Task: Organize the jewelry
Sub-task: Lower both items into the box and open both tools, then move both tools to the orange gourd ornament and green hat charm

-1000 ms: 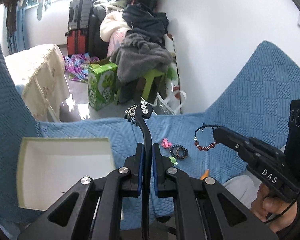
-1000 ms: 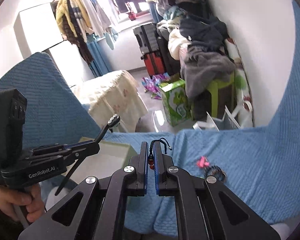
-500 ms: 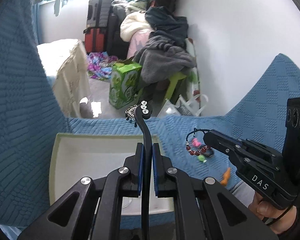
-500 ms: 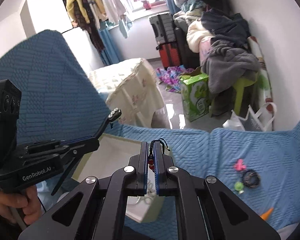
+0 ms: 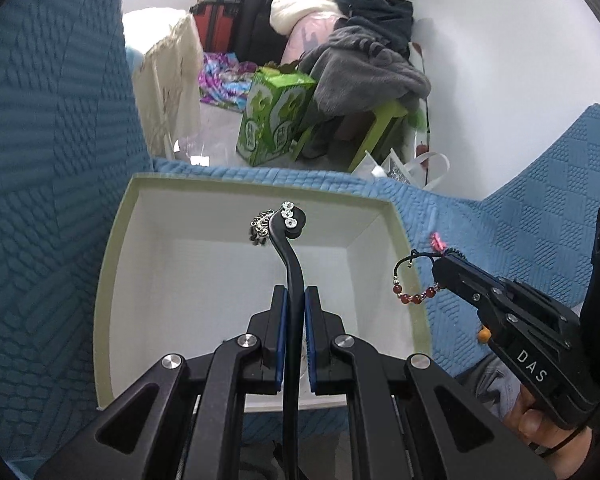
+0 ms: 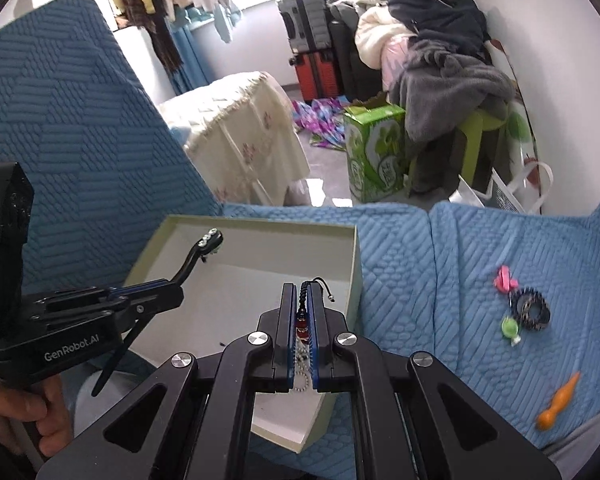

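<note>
A shallow white box with a pale green rim (image 5: pixel 118 240) lies on the blue quilted cover. My left gripper (image 5: pixel 294 300) is shut on a black curved hairpin (image 5: pixel 290 256), whose rhinestone flowers and small chain hang over the inside of the box. In the right wrist view this same hairpin (image 6: pixel 194 258) juts from the left gripper (image 6: pixel 172 288) above the box (image 6: pixel 260 224). My right gripper (image 6: pixel 304 292) is shut on a red bead bracelet (image 6: pixel 303 322) with a black cord, at the box's right side. The bracelet (image 5: pixel 414 298) dangles from the right gripper (image 5: pixel 440 264) just beyond the right rim.
Small accessories lie on the blue cover (image 6: pixel 420 260) to the right: a pink clip (image 6: pixel 505 280), a dark hair tie (image 6: pixel 532 308), a green piece (image 6: pixel 510 327) and an orange piece (image 6: pixel 560 398). A green carton (image 6: pixel 374 152) and piled clothes stand on the floor beyond the edge.
Both grippers have sunk and moved left toward the box, each still holding its piece. The hairpin's head is now over the box, and the bracelet has come to its right rim.
</note>
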`<state>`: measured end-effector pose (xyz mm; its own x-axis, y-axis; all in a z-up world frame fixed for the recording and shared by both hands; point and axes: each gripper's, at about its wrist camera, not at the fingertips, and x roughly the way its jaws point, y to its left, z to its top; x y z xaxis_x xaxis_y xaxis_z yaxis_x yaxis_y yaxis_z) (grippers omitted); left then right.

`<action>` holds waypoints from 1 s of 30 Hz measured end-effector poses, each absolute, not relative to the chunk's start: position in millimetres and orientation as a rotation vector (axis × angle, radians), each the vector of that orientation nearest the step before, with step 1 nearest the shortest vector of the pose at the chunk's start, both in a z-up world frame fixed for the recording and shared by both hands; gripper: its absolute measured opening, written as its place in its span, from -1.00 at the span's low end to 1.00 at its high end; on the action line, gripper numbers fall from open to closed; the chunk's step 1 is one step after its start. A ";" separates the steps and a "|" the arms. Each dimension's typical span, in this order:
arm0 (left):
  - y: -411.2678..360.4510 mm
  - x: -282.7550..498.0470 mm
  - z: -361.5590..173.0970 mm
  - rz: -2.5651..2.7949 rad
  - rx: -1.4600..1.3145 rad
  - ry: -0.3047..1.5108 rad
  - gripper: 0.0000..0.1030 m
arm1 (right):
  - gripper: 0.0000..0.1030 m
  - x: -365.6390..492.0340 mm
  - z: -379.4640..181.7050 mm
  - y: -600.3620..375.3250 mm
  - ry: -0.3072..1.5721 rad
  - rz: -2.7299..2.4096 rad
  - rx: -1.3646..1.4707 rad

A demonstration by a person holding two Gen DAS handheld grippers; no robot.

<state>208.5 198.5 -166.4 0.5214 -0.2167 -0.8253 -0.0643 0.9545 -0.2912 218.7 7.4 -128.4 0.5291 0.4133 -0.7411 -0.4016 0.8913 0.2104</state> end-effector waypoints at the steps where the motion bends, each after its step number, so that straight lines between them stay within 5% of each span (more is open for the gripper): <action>1: 199.9 208.7 -169.5 -0.092 -0.306 1.027 -0.87 | -0.93 218.3 -131.8 8.6 0.894 0.477 0.012; 11: 202.8 207.2 -180.7 -0.069 -0.313 1.049 -0.87 | -0.91 216.0 -144.1 13.9 0.934 0.505 0.027; 15: 199.1 201.8 -159.8 -0.040 -0.290 1.010 -0.83 | -0.42 215.2 -126.7 6.0 0.901 0.520 0.040; 18: 194.7 199.2 -140.7 -0.020 -0.277 0.986 -0.82 | -0.42 211.6 -105.6 -1.5 0.848 0.540 0.055; 20: 190.4 199.7 -129.5 -0.010 -0.271 0.977 -0.68 | -0.41 209.8 -90.6 -6.0 0.814 0.551 0.059; 22: 184.6 198.7 -117.9 -0.007 -0.263 0.955 -0.08 | -0.32 206.9 -72.3 -16.1 0.772 0.553 0.070; 25: 169.8 196.4 -98.2 -0.018 -0.257 0.902 -0.04 | -0.12 202.8 -49.7 -35.6 0.709 0.544 0.088; 30: 131.6 200.6 -76.7 -0.055 -0.240 0.853 -0.04 | -0.09 198.3 -24.5 -77.7 0.638 0.504 0.096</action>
<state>200.6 131.6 -76.7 0.6580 -0.1441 -0.7391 -0.0479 0.9715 -0.2321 198.3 -77.7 -24.5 0.6875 0.4787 -0.5460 -0.4207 0.8755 0.2378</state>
